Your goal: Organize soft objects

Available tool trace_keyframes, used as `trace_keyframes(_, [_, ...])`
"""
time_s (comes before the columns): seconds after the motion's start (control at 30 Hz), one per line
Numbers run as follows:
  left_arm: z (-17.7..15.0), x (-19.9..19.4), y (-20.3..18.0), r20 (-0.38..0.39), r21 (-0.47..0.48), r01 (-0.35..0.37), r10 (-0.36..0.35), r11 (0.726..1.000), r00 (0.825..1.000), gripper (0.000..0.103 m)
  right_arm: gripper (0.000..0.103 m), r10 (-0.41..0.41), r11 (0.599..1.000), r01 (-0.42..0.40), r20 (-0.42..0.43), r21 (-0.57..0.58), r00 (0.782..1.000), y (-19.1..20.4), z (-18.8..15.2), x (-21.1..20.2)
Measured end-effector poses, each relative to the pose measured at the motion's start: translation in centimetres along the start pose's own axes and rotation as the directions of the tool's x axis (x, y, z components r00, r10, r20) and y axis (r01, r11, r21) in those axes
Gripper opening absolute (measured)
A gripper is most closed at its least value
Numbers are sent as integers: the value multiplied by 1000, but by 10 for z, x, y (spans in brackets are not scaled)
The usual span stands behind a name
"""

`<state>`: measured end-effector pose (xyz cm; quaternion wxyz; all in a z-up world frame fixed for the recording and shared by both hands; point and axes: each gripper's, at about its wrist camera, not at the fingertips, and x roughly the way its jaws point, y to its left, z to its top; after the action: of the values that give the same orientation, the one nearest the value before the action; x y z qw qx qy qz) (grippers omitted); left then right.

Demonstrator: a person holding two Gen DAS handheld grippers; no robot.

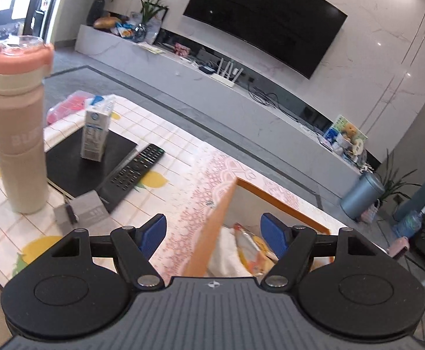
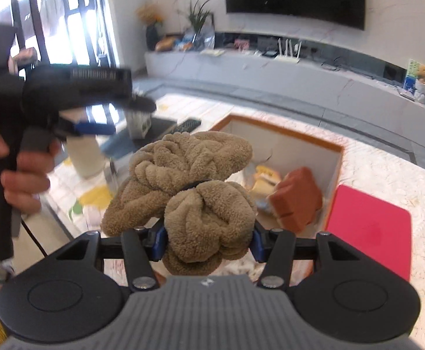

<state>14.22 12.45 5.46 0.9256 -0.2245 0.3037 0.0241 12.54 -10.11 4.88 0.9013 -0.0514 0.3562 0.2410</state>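
My right gripper [image 2: 209, 243] is shut on a brown fluffy towel bundle [image 2: 192, 180] tied in the middle like a bow. It holds the bundle just above the near edge of an orange-rimmed box [image 2: 285, 134] with white walls. Inside the box lie an orange-brown sponge block [image 2: 297, 201] and some yellow pieces [image 2: 266, 179]. My left gripper [image 1: 213, 234] is open with nothing between its blue pads [image 1: 154, 233]. It hovers over the box's left wall [image 1: 212, 233], above a white cloth [image 1: 227, 256] and a snack packet [image 1: 250, 248]. In the right wrist view the left gripper [image 2: 101, 128] appears at the left, held by a hand [image 2: 22, 172].
On the patterned tablecloth left of the box stand a pink-capped bottle [image 1: 17, 134], a milk carton [image 1: 95, 134] on a black tablet [image 1: 75, 169], a remote [image 1: 133, 172] and a small grey box [image 1: 87, 210]. A red flat pad [image 2: 370, 227] lies right of the box.
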Motion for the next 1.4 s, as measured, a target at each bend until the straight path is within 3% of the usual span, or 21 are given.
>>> trace_keyframes(0.27, [-2, 14, 10, 8, 40, -79, 79, 996, 997, 86, 57, -10, 999, 5, -102, -40, 995, -3, -3, 24])
trace_keyframes(0.4, [-1, 14, 12, 15, 50, -82, 82, 995, 997, 86, 90, -4, 999, 0, -100, -47, 995, 0, -4, 31])
trace_keyframes(0.53, [0, 3, 7, 49, 79, -80, 76, 994, 996, 87, 97, -23, 998, 19, -73, -62, 997, 8, -3, 23])
trace_keyframes(0.77, [4, -40, -12, 148, 133, -52, 32, 990, 988, 87, 98, -101, 993, 99, -24, -64, 995, 13, 0, -2])
trace_keyframes(1.03, [3, -103, -50, 267, 260, 8, -80, 966, 960, 87, 99, -136, 990, 139, 144, -8, 980, 18, 0, -67])
trace_keyframes(1.13, [2, -124, -61, 258, 271, 67, -140, 960, 956, 93, 100, -163, 986, 166, 202, 2, 966, 24, -3, -90])
trace_keyframes(1.23, [-6, -139, -72, 216, 337, 103, -183, 936, 959, 96, 100, -193, 981, 183, 243, 62, 951, 28, -10, -108])
trace_keyframes(1.4, [-33, -152, -76, 208, 390, 28, -118, 920, 971, 91, 100, -249, 956, 199, 235, 217, 939, 31, -22, -131])
